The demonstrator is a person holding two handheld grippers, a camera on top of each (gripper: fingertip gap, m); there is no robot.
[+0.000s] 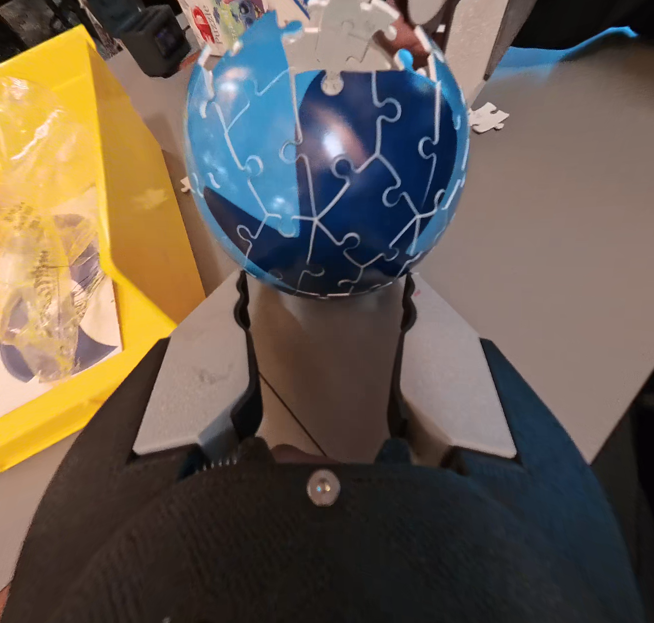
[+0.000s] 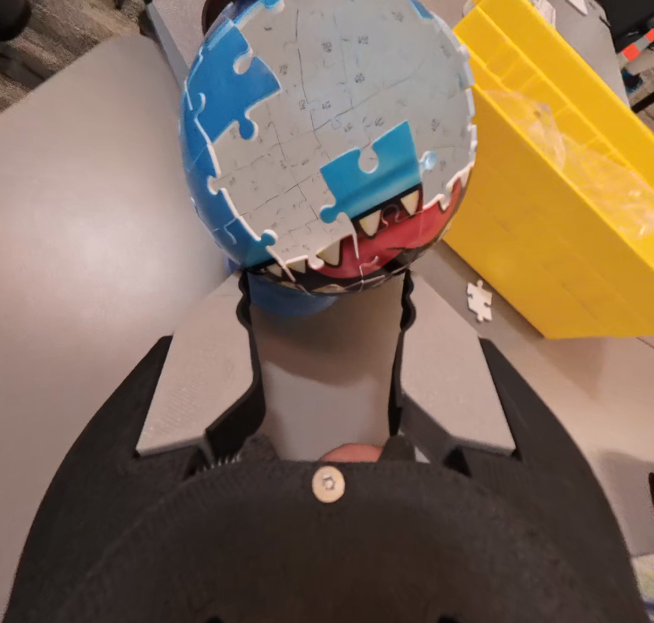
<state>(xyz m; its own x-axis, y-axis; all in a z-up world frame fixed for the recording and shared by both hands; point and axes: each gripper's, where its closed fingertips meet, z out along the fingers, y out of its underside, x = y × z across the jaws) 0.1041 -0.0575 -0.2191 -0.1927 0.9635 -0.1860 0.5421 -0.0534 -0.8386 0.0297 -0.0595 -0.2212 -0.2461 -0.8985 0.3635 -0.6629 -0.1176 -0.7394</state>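
Both grippers clamp the half-built puzzle ball (image 1: 327, 167) from opposite sides, steadying it: left gripper (image 1: 323, 282) on the blue shell, right gripper (image 2: 323, 283) at its open, toothed edge.

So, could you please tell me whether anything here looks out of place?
Yes: the puzzle ball is unfinished, with a ragged gap at its top, and a loose puzzle piece lies on the table beside the yellow bin.
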